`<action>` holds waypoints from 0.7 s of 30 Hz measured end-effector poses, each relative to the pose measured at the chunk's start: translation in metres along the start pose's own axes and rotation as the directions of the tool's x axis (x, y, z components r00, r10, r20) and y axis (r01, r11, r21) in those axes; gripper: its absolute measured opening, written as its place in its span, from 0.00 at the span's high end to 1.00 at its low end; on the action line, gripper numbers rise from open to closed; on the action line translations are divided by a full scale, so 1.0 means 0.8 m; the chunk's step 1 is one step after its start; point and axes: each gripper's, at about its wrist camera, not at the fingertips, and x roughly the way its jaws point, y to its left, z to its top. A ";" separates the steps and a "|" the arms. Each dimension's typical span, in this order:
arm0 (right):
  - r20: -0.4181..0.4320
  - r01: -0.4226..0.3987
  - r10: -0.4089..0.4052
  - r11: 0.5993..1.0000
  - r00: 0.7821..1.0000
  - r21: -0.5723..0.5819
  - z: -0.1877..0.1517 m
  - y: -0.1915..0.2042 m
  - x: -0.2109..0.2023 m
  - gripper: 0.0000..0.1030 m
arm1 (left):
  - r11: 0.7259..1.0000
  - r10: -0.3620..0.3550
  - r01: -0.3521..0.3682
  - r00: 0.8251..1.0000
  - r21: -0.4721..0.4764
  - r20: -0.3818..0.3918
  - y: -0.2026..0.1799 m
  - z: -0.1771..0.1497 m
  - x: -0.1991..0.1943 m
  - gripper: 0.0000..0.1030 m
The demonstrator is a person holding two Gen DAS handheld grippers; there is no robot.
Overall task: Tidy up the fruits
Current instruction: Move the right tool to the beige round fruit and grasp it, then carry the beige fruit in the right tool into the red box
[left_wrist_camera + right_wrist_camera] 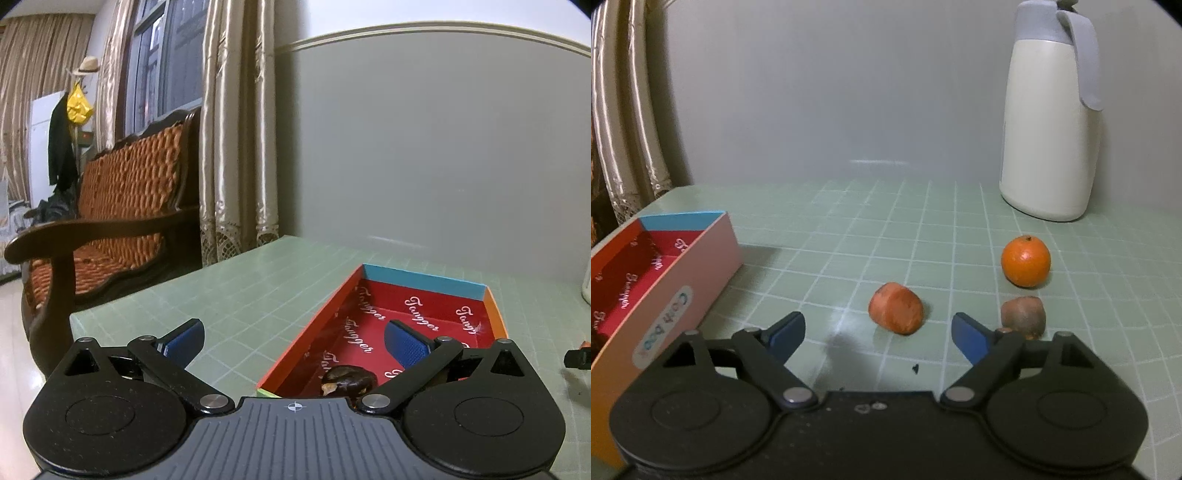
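Left gripper (293, 341) jaws wide, empty, above the red-lined box (491, 314) holding one dark, glossy fruit (349, 379). Right gripper (878, 330) jaws open, empty — ahead on the green worktop (849, 229): orange chunk (896, 313), round tangerine (1026, 261), brown fuzzy kiwi (1023, 315).

Dark fruit (349, 378) in red box (314, 343), orange (1026, 261), carrot chunk (897, 313), brown fruit (1023, 315) on table (849, 229)

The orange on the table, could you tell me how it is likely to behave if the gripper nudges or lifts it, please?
The orange looks nearly round and sits free on the flat table, so a nudge would probably roll it. Its glossy skin may slip between flat pads. It looks firm, so likely not fragile.
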 end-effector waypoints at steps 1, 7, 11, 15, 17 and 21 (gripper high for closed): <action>-0.004 0.004 -0.004 1.000 1.000 -0.005 0.001 0.000 0.003 0.17 | 1.000 0.000 0.000 1.000 -0.004 -0.002 0.001 0.000 0.001 0.00; -0.042 0.021 -0.022 1.000 0.999 -0.024 0.005 0.000 0.026 0.22 | 1.000 0.001 -0.001 1.000 -0.019 -0.002 0.004 0.000 0.001 0.00; -0.038 0.033 -0.034 0.999 0.999 -0.036 0.007 0.002 0.031 0.37 | 1.000 0.005 -0.005 1.000 -0.020 -0.003 0.005 -0.001 0.001 0.00; -0.021 0.027 -0.028 0.999 0.999 -0.025 0.008 0.001 0.030 0.65 | 1.000 0.014 -0.014 1.000 -0.021 -0.005 0.010 -0.002 0.000 0.00; -0.018 0.023 -0.023 1.000 1.000 -0.020 0.008 -0.001 0.029 0.67 | 0.999 0.017 -0.017 1.000 -0.027 -0.010 0.013 -0.003 0.000 0.00; -0.018 0.013 -0.013 1.000 1.000 -0.020 0.008 -0.002 0.028 0.67 | 0.999 0.027 -0.027 1.000 -0.034 -0.014 0.018 -0.004 0.000 0.00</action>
